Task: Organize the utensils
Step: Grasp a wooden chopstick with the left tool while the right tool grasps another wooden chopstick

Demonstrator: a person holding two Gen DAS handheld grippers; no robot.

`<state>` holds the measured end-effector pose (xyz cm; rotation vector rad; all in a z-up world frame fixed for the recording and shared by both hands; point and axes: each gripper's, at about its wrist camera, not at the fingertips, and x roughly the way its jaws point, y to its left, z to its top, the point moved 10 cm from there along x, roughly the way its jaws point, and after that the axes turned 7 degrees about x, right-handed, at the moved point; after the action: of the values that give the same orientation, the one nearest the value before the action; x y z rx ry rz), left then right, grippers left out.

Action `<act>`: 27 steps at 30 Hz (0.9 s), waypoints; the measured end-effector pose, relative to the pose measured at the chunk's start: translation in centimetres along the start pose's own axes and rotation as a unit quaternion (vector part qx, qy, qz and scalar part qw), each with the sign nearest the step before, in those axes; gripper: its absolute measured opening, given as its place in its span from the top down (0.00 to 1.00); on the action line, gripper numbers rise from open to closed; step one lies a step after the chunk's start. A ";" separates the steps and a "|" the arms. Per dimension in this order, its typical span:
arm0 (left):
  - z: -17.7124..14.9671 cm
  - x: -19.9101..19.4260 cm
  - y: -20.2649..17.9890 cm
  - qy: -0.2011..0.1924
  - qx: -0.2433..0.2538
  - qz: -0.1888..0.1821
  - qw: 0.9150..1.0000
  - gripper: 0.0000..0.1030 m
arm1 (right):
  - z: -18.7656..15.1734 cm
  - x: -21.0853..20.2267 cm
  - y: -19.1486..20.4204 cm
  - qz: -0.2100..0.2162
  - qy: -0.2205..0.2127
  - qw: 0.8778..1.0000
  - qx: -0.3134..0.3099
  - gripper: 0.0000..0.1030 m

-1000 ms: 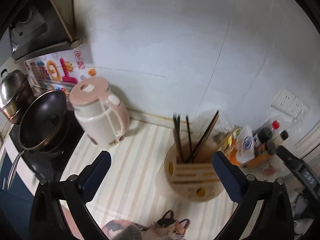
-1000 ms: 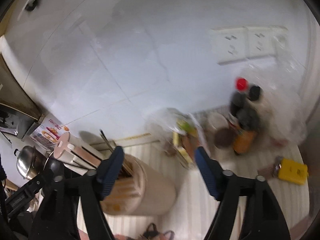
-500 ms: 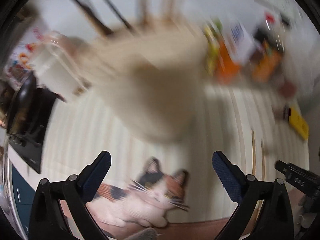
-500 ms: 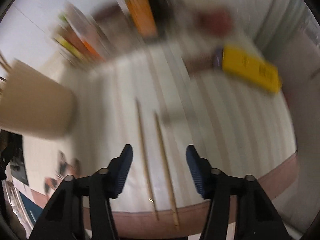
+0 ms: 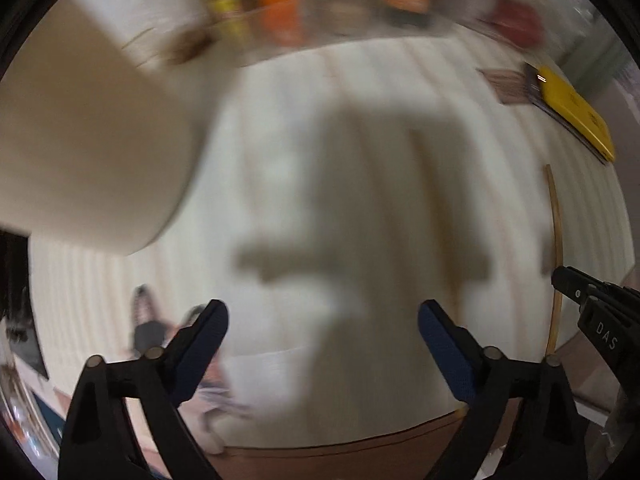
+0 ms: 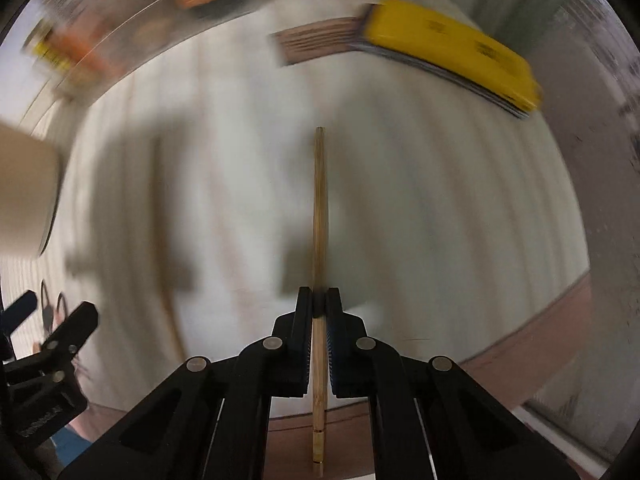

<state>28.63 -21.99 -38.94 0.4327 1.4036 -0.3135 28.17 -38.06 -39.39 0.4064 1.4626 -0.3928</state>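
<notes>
My right gripper (image 6: 319, 300) is shut on a wooden chopstick (image 6: 320, 208) that points away from me over the striped white counter (image 6: 440, 200). A second, blurred chopstick (image 6: 172, 320) lies on the counter to its left. My left gripper (image 5: 323, 318) is open and empty above the counter. In the left wrist view the held chopstick (image 5: 556, 248) shows at the right edge by the tip of my right gripper (image 5: 560, 276), and a blurred chopstick (image 5: 440, 216) lies ahead. The beige utensil holder (image 5: 88, 140) stands at the left, also seen in the right wrist view (image 6: 24, 184).
A yellow packet on a dark booklet (image 6: 452, 52) lies at the far right. Blurred bottles and packets (image 5: 280, 4) stand along the back. A cat picture (image 5: 168, 332) on the mat shows near the brown front edge (image 5: 340, 456).
Both grippers have swung down from the wall view to the counter. My right gripper has closed on one of the two chopsticks. The left gripper stays open.
</notes>
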 end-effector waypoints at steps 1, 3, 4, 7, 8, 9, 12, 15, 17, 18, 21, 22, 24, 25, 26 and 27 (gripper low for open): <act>0.3 0.2 -1.0 0.001 0.005 -0.008 1.000 0.11 | 0.1 -0.1 -1.1 -0.002 0.001 1.000 0.007 0.93; 0.7 0.4 -2.6 0.004 0.013 -0.021 1.000 0.13 | 0.4 -0.2 -2.7 -0.004 0.000 1.000 0.017 0.93; 1.0 0.5 -3.4 0.005 0.019 -0.027 0.999 0.13 | 0.4 -0.3 -3.5 -0.005 0.000 1.000 0.022 0.93; 1.4 0.7 -4.9 0.006 0.028 -0.034 0.999 0.13 | 0.6 -0.4 -5.4 -0.008 0.002 0.999 0.037 0.93; 1.6 0.8 -5.4 0.007 0.031 -0.037 0.999 0.13 | 0.7 -0.3 -5.9 -0.009 0.002 0.999 0.041 0.93; 1.7 0.9 -5.7 0.007 0.033 -0.038 0.999 0.17 | 0.7 -0.3 -6.3 -0.010 0.002 0.999 0.045 0.93; 1.9 1.6 -6.5 0.016 0.036 -0.040 0.998 0.41 | 0.8 0.0 -7.7 -0.007 0.003 0.999 0.054 0.93; 2.3 1.3 -7.1 0.006 0.032 -0.049 0.998 0.70 | 1.0 0.0 -8.2 -0.009 0.003 0.998 0.056 0.93; 2.8 1.1 -7.4 0.004 0.036 -0.049 0.998 0.95 | 1.6 0.4 -6.9 -0.012 0.003 0.998 0.056 0.93; 3.0 1.1 -7.0 0.006 0.032 -0.050 0.998 0.96 | 1.4 0.5 -7.1 -0.010 0.003 0.998 0.058 0.93; 2.5 0.8 -5.3 0.002 0.020 -0.044 0.999 0.96 | 1.4 0.2 -5.9 0.002 0.006 0.998 0.056 0.93; 1.9 0.8 -4.4 0.003 0.014 -0.042 0.999 0.96 | 1.3 0.0 -5.5 0.005 0.005 0.999 0.051 0.93; 0.8 0.5 -2.7 -0.002 0.006 -0.035 0.999 0.96 | 1.0 -0.3 -4.2 0.018 0.007 0.999 0.038 0.93; 0.1 0.2 -1.6 -0.004 -0.001 -0.029 1.000 0.96 | 0.8 -0.4 -3.4 0.025 0.010 0.999 0.031 0.93; -0.9 0.0 -0.3 -0.004 -0.013 -0.028 1.000 0.96 | 0.6 -0.5 -2.2 0.035 0.014 0.999 0.020 0.93; -1.9 -0.1 0.8 -0.002 -0.023 -0.027 0.999 0.96 | 0.2 -0.6 -0.9 0.043 0.016 0.999 0.007 0.93</act>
<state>27.35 -20.38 -38.91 0.3559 1.4169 -0.3251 27.85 -38.98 -38.82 0.4878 1.4692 -0.3297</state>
